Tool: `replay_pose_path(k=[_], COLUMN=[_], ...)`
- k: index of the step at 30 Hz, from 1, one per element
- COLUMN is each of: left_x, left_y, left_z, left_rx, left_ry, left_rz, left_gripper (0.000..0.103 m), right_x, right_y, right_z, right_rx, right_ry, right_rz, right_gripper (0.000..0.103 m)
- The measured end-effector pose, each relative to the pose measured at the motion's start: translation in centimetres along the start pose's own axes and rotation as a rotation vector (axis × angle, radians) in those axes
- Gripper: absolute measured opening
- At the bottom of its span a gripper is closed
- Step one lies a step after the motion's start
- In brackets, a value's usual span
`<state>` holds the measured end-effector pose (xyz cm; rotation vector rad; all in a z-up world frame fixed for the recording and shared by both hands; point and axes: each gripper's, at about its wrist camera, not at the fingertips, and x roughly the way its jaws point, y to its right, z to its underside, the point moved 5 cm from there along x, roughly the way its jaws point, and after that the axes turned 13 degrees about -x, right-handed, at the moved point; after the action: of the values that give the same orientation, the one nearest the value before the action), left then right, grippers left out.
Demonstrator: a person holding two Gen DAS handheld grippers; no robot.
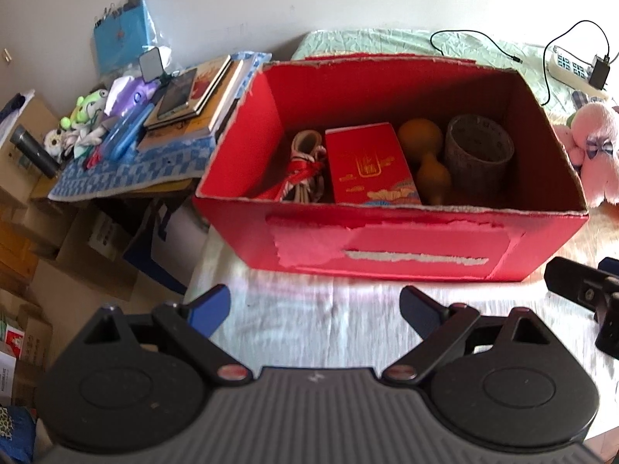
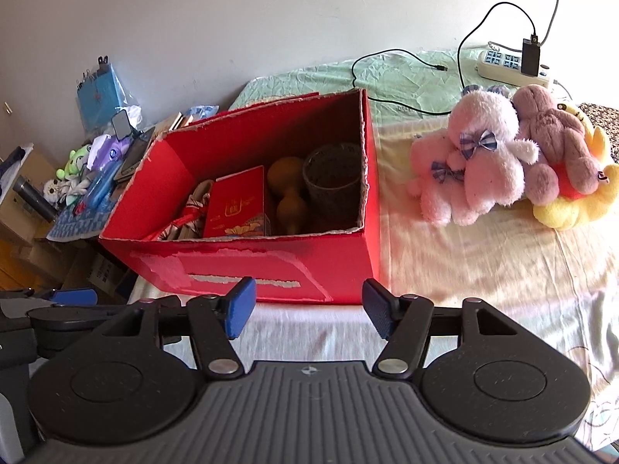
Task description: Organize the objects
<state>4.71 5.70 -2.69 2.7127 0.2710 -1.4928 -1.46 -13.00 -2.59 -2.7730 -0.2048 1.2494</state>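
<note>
A red cardboard box [image 1: 390,247] [image 2: 247,266] stands open on the bed. Inside lie a red packet [image 1: 367,164] [image 2: 236,208], a brown gourd [image 1: 425,154] [image 2: 288,193], a grey patterned cup [image 1: 477,150] [image 2: 332,178] and a red-and-white corded bundle [image 1: 305,170] [image 2: 189,208]. Pink, mauve and yellow plush toys [image 2: 499,158] [image 1: 592,147] sit on the bed right of the box. My left gripper [image 1: 313,307] is open in front of the box, holding nothing. My right gripper [image 2: 307,307] is open too, near the box's front right corner.
A side table with a blue checked cloth [image 1: 127,170] holds books [image 1: 193,96], small toys and a blue bag [image 1: 120,34]. Cardboard boxes [image 1: 77,255] fill the floor at left. A power strip with a charger and cable [image 2: 514,62] lies at the bed's far end.
</note>
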Motion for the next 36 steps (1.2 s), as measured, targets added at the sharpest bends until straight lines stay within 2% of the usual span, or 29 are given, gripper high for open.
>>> replay_pose_path(k=[6, 14, 22, 27, 31, 36], left_x=[0.0, 1.5, 2.6, 4.0, 4.7, 3.9], left_y=[-0.2, -0.3, -0.3, -1.2, -1.5, -1.2], left_z=[-0.3, -0.7, -0.1, 1.0, 2.0, 2.3], left_rx=[0.013, 0.045, 0.059, 0.020, -0.004, -0.009], left_ry=[0.000, -0.072, -0.126, -0.184, -0.209, -0.189], left_rz=[0.005, 0.031, 0.045, 0.034, -0.005, -0.017], left_gripper=[0.094, 0.094, 0.094, 0.094, 0.094, 0.094], right_x=[0.5, 1.7, 2.8, 3.4, 4.0, 3.9], right_y=[-0.3, -0.5, -1.0, -1.0, -0.6, -0.4], right_z=[-0.1, 0.3, 0.8, 1.3, 1.9, 2.2], right_rx=[0.003, 0.053, 0.044, 0.034, 0.057, 0.050], right_ry=[-0.024, -0.091, -0.163, -0.198, -0.244, -0.269], right_rz=[0.014, 0.039, 0.077, 0.086, 0.079, 0.061], right_gripper=[0.066, 0.067, 0.073, 0.074, 0.074, 0.074])
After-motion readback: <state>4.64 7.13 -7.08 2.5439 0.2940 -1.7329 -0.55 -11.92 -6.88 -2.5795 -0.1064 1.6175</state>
